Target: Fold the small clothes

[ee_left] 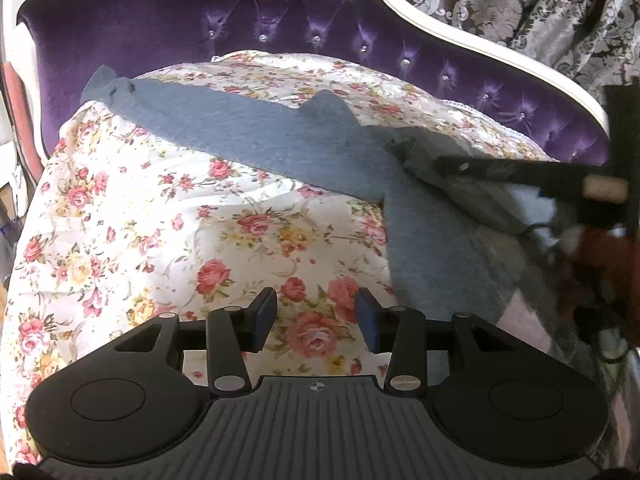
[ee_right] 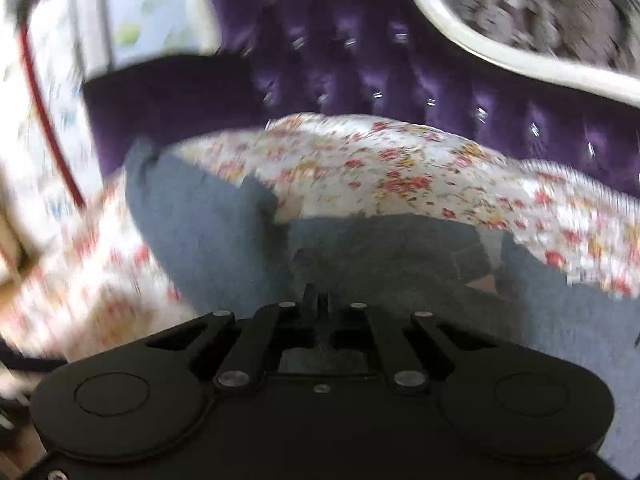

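Left claw (ee_left: pixel 316 320): standing part open, gripping nothing, hovering over bare floral sheet (ee_left: pixel 160 208). Blue pads (ee_left: pixel 264 316) showing clear daylight between them; judged to be waiting for a free edge to take.

Just ahead and to the right of the left claw: grey garment (ee_left: pixel 248 132) lying spread across the sheet, one long limb running away to the far left, another dropping near the claw's right side. Lying flat enough for folding, though not yet squared.

Right claw (ee_right: pixel 316 300): fingers drawn fully together, pinching a fold of the grey garment (ee_right: pixel 208 232) directly at its tips. Seen from the left wrist view as a dark bar (ee_left: pixel 500 168) reaching in from the right, cloth bunching and lifting at its end. Grip judged to be taken for drawing that portion over the rest. Right wrist view blurring heavily; exact seam held not discernible.

Further right of the left claw: other textiles, pink and dark red, heaping at the edge; kind not discernible.

Beyond both claws: purple tufted headboard (ee_left: pixel 304 24) with a white frame, patterned curtain (ee_left: pixel 520 8) behind.
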